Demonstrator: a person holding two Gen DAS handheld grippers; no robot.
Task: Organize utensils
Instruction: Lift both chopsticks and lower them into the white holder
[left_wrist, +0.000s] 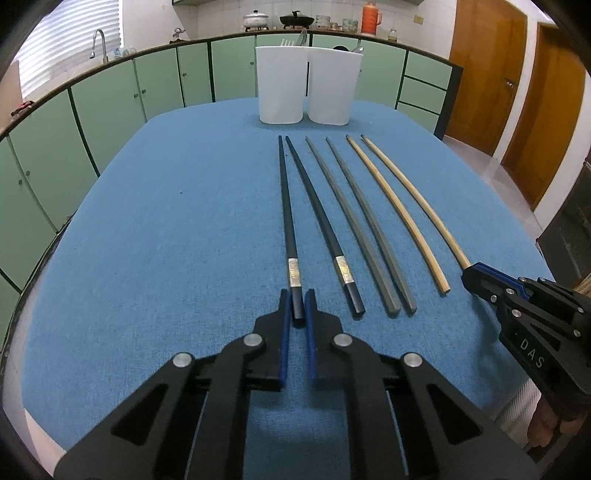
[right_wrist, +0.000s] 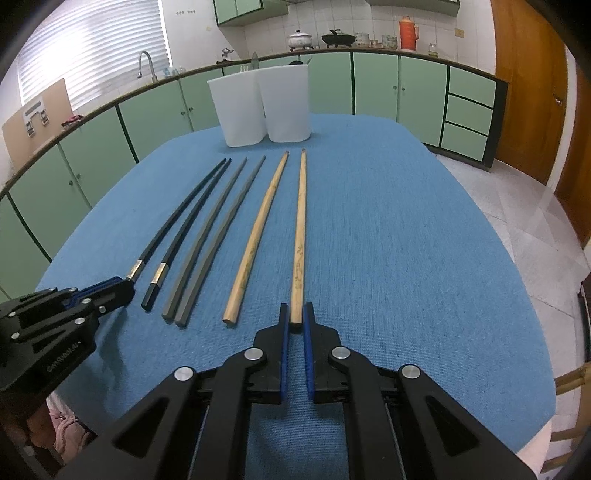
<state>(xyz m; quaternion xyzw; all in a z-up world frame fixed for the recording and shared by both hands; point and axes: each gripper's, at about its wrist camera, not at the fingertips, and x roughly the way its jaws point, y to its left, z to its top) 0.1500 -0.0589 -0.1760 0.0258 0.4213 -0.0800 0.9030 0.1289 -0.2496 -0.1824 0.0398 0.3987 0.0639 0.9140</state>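
Several chopsticks lie in a row on the blue tablecloth (left_wrist: 166, 240): two black ones, two grey ones (left_wrist: 354, 221), two wooden ones. My left gripper (left_wrist: 297, 299) is shut on the near end of the leftmost black chopstick (left_wrist: 286, 206), which lies on the cloth. My right gripper (right_wrist: 295, 314) is shut on the near end of the rightmost wooden chopstick (right_wrist: 300, 229), also on the cloth. The right gripper also shows in the left wrist view (left_wrist: 469, 275), and the left gripper in the right wrist view (right_wrist: 127, 286). Two white holders (left_wrist: 282, 85) (left_wrist: 334, 86) stand at the table's far end with utensils inside.
The second black chopstick (left_wrist: 321, 221) and second wooden chopstick (left_wrist: 397, 206) lie loose between the grippers. Green cabinets (left_wrist: 110, 99) run behind the table. A tiled floor (right_wrist: 517, 206) and wooden doors (left_wrist: 487, 74) lie to the right.
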